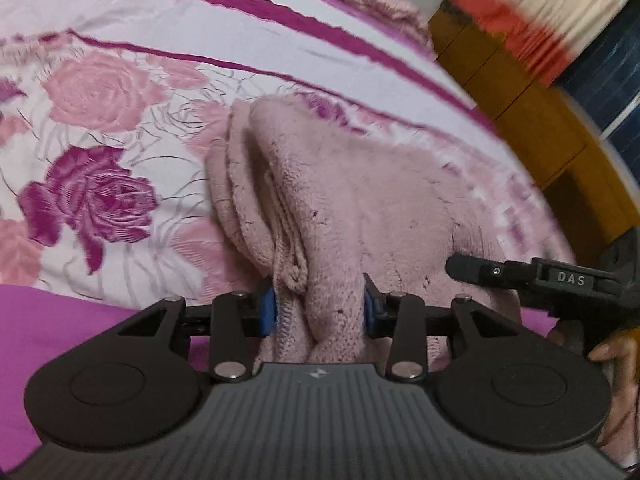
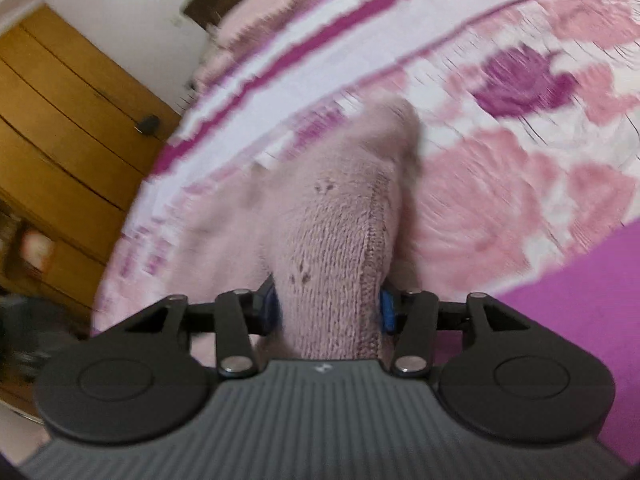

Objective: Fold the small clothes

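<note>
Right now my left claw (image 1: 320, 312) and right claw (image 2: 328, 312) each pinch a bunched end of the pink knit garment (image 1: 340, 200), which runs straight ahead from both, its far end trailing onto the floral bedspread (image 1: 100, 100); right claw sits just beside left.

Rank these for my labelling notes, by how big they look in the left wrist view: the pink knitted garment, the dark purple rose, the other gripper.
1. Pink knitted garment, clearly largest, though nearest the camera.
2. Dark purple rose on the bedspread.
3. Other gripper, cut off at the right edge, so its rank against the rose is unsure.
</note>
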`<control>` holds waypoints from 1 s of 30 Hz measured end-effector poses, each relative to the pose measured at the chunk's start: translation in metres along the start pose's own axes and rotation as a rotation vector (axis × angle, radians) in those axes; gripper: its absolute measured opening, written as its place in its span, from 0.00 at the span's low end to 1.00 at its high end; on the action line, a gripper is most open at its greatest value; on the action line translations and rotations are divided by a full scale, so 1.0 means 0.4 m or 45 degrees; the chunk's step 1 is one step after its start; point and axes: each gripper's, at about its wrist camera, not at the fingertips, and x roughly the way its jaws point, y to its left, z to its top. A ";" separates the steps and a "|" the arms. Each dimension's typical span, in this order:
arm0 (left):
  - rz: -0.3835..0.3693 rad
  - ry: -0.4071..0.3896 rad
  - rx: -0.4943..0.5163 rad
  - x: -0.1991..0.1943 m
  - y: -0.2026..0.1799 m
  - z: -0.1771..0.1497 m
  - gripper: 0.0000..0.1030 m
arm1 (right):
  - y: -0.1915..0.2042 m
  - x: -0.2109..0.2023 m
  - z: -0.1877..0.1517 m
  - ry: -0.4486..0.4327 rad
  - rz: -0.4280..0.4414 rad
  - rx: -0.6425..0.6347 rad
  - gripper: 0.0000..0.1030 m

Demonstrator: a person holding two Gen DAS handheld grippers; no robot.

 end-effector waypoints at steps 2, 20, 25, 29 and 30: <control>0.037 0.005 0.024 -0.003 -0.012 -0.009 0.44 | -0.004 0.013 -0.025 -0.021 -0.019 -0.036 0.56; 0.268 -0.206 0.328 -0.143 -0.169 0.035 0.44 | 0.105 -0.081 0.000 -0.245 -0.163 -0.424 0.37; 0.214 -0.146 0.330 -0.047 -0.151 0.056 0.44 | 0.103 -0.009 -0.006 -0.187 -0.183 -0.370 0.36; 0.328 -0.105 0.381 0.048 -0.115 0.044 0.43 | 0.104 0.015 -0.008 -0.183 -0.182 -0.373 0.36; 0.329 -0.116 0.396 0.053 -0.111 0.043 0.43 | 0.103 0.017 -0.007 -0.184 -0.177 -0.372 0.37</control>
